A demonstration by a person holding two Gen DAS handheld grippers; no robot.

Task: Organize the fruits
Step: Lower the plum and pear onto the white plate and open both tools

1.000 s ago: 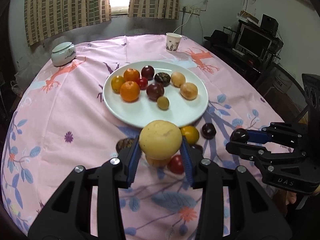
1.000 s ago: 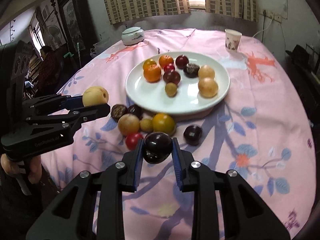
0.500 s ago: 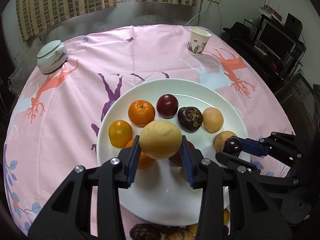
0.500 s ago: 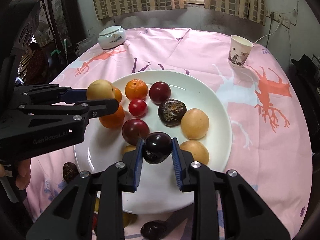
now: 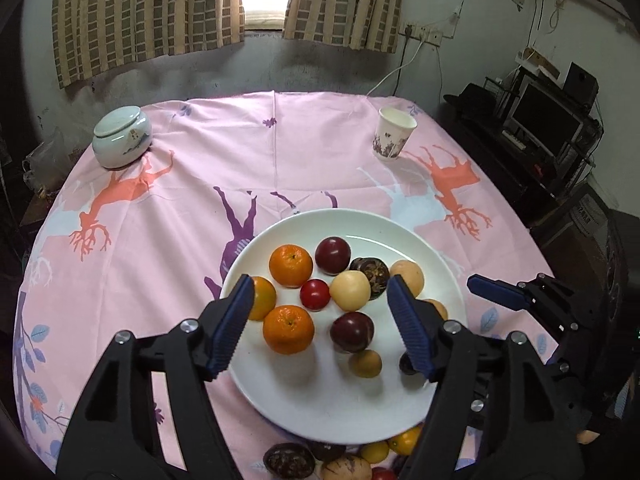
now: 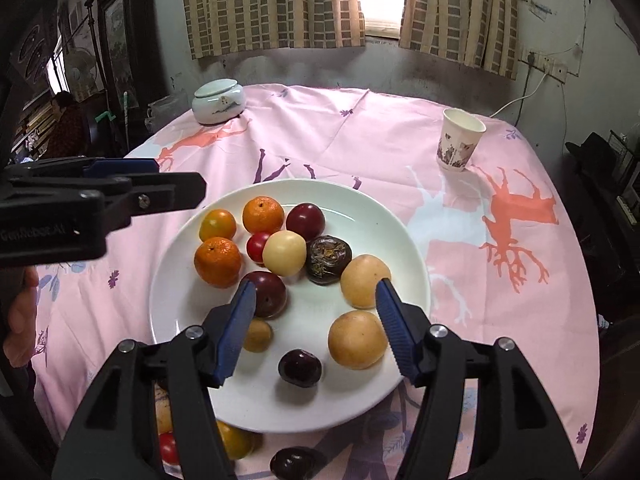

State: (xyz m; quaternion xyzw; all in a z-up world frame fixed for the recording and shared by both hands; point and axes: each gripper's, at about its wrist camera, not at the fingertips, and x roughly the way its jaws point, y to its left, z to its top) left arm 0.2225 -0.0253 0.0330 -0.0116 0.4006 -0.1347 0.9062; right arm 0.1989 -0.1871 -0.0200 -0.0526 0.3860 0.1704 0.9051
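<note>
A white plate (image 5: 340, 215) (image 6: 320, 185) on the pink cloth holds several fruits: oranges, plums, tan round fruits and a small red tomato. My left gripper (image 5: 320, 282) (image 6: 180, 179) hangs over the plate, its jaws opening, with no fruit gripped. The pale yellow fruit (image 5: 350, 290) (image 6: 284, 252) lies free on the plate beneath it, among the others. My right gripper (image 6: 316, 286) is also opening above the plate's near right part. The dark plum (image 6: 300, 368) (image 5: 405, 365) rests loose on the plate below it, partly hidden in the left wrist view.
A lidded ceramic jar (image 5: 122, 142) (image 6: 218, 102) stands at the far left and a paper cup (image 5: 394, 132) (image 6: 460, 142) at the far right. Several loose fruits (image 5: 348, 456) (image 6: 236, 444) lie on the cloth at the plate's near edge. A desk with a monitor (image 5: 548, 120) stands right.
Both grippers came forward over the plate and opened. The pale yellow fruit left the left jaws and the dark plum left the right jaws; both now lie on the plate.
</note>
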